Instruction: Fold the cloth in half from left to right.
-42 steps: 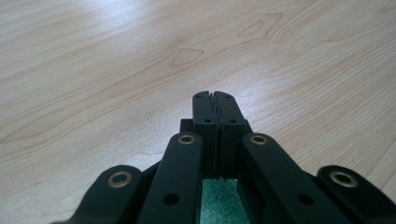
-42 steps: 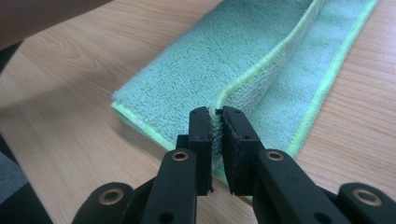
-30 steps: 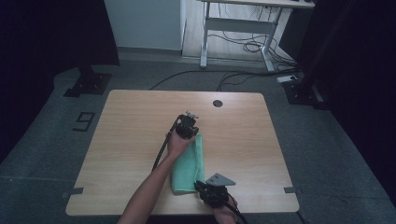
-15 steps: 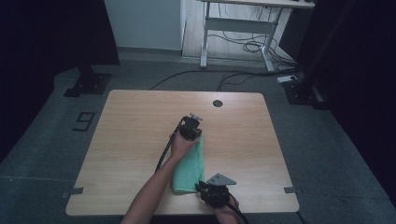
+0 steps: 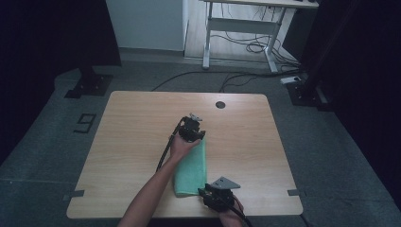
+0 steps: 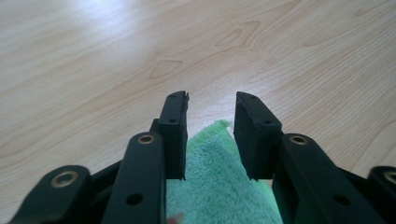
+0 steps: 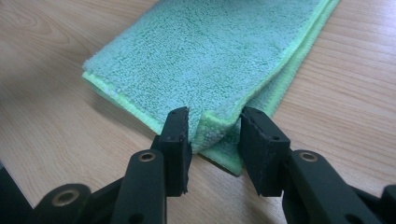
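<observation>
A folded green cloth [image 5: 191, 166] lies long and narrow on the near middle of a wooden desk [image 5: 137, 123], running from the far end to the near edge, as a person works it with two hand-held grippers. At left, the left gripper [image 5: 191, 130] sits over the cloth's far end; in the left gripper view its jaws have just been opening and stand apart, the far corner of the cloth [image 6: 219, 158] lying between them with no pad pressing on it. At right and nearer the person, the right gripper [image 5: 208, 192] sits at the cloth's near right corner; in the right gripper view its jaws have likewise just been opening and stand apart either side of the folded corner [image 7: 212, 128], a gap showing beside each pad. With both ends apparently let go, the risk now lies in the pull-away: the plush pile could snag on a rough pad as either gripper draws back, dragging a corner and undoing the fold. The layers at the near corner already sit slightly offset, so a small tug there might well spread them further. The near end also rests close to the desk's near edge, where a careless sweep of the right hand could push the cloth over
</observation>
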Available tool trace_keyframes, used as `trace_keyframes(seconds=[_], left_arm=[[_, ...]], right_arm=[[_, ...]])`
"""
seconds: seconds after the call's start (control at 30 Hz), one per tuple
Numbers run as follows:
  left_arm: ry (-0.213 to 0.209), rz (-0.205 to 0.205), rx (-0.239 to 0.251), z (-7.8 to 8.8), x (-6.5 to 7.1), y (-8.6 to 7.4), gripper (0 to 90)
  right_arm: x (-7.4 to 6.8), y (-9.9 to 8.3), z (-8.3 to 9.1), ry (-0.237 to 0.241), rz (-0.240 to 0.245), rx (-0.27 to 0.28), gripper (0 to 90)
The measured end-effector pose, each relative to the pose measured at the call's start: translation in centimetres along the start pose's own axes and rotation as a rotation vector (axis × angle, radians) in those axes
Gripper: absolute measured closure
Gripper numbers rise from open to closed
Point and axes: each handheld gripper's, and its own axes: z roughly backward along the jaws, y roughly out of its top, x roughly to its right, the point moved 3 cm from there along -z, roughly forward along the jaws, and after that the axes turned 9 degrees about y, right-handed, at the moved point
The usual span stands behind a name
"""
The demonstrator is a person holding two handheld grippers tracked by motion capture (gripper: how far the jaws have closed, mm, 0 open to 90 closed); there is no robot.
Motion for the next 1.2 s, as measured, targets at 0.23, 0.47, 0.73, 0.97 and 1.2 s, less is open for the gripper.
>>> trace_keyframes(seconds=[0.23,0.47,0.73,0.97,1.2], left_arm=[[-0.002,0.000,0.014,1.2,-0.5,-0.3,62.2],[-0.001,0.014,0.026,2.1,-1.1,-1.0,62.0],[-0.016,0.019,0.030,3.5,-2.5,-2.2,62.9],[-0.019,0.023,0.021,4.3,-4.7,-3.8,69.0],[-0.017,0.022,0.011,4.6,-5.9,-4.3,78.8]], right_arm=[[0.2,-0.2,0.3,-0.029,-0.002,-0.016,57.4],[1.0,-0.3,0.8,-0.062,-0.020,-0.011,57.6],[1.0,0.5,1.4,-0.067,-0.007,0.036,55.3],[1.0,2.1,0.7,-0.017,-0.001,0.072,54.1],[0.9,3.3,-0.4,0.018,0.019,0.070,56.5]])
